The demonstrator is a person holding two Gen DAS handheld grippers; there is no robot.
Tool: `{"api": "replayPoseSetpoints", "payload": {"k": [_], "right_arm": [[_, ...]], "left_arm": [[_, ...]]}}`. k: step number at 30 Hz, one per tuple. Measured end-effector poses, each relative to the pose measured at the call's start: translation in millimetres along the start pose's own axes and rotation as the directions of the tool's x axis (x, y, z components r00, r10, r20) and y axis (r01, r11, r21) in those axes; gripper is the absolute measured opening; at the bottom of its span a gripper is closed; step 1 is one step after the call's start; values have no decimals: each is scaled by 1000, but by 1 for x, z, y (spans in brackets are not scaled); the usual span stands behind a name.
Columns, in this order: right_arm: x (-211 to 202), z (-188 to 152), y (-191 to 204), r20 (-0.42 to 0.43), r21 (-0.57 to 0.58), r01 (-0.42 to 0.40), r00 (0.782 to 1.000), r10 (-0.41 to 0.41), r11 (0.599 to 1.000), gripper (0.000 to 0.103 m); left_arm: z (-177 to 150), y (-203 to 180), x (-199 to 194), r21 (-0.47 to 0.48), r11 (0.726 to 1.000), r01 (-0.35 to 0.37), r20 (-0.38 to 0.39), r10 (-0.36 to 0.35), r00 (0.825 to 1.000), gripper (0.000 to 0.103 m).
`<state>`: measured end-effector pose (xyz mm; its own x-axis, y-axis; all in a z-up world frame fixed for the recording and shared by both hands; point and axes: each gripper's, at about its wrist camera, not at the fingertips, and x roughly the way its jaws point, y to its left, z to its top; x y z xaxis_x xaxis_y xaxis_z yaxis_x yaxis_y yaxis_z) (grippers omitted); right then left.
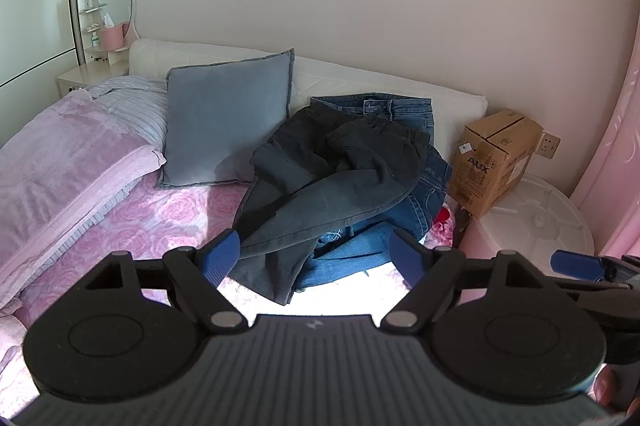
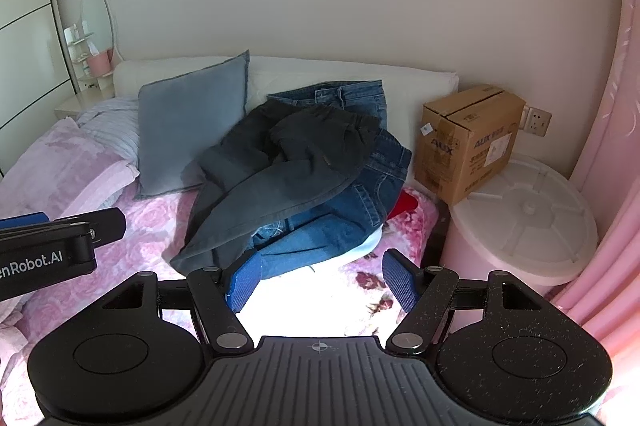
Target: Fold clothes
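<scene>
A heap of trousers lies on the pink floral bed [image 1: 176, 222]. Dark grey jeans [image 1: 320, 169] are crumpled on top of blue jeans [image 1: 424, 193]. In the right wrist view the grey jeans [image 2: 280, 169] also lie over the blue jeans [image 2: 352, 209]. My left gripper [image 1: 318, 258] is open and empty, just short of the heap's near edge. My right gripper [image 2: 320, 280] is open and empty, above the bed in front of the blue jeans. The left gripper [image 2: 48, 238] shows at the left of the right wrist view.
A grey cushion [image 1: 228, 121] leans on the white headboard [image 1: 360, 73]. A pink quilt [image 1: 60, 161] lies at the left. A cardboard box [image 2: 468, 137] sits on a white and pink tub [image 2: 520, 222] beside the bed. A pink curtain [image 2: 616, 145] hangs at the right.
</scene>
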<state>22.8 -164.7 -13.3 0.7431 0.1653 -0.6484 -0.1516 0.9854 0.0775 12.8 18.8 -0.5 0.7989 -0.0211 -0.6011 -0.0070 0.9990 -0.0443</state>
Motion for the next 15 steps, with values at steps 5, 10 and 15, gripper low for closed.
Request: {"api": "replayPoseSetpoints", "payload": {"k": [5,10,15], "right_arm": [[0,0,2,0,-2,2,1000,-2,1000,70],[1,0,0,-7,-2,8,1000,-8,1000,70],[4,0,-4,-13,7,10,1000,-10,1000,70]], "left_arm": [[2,2,2,0,1000,-2,-3,2,1000,79],[0,3,6,-5,1000,-2,-15,2,1000,80],[-3,7,11,-11,1000,-13,-35,13,999,80]]}}
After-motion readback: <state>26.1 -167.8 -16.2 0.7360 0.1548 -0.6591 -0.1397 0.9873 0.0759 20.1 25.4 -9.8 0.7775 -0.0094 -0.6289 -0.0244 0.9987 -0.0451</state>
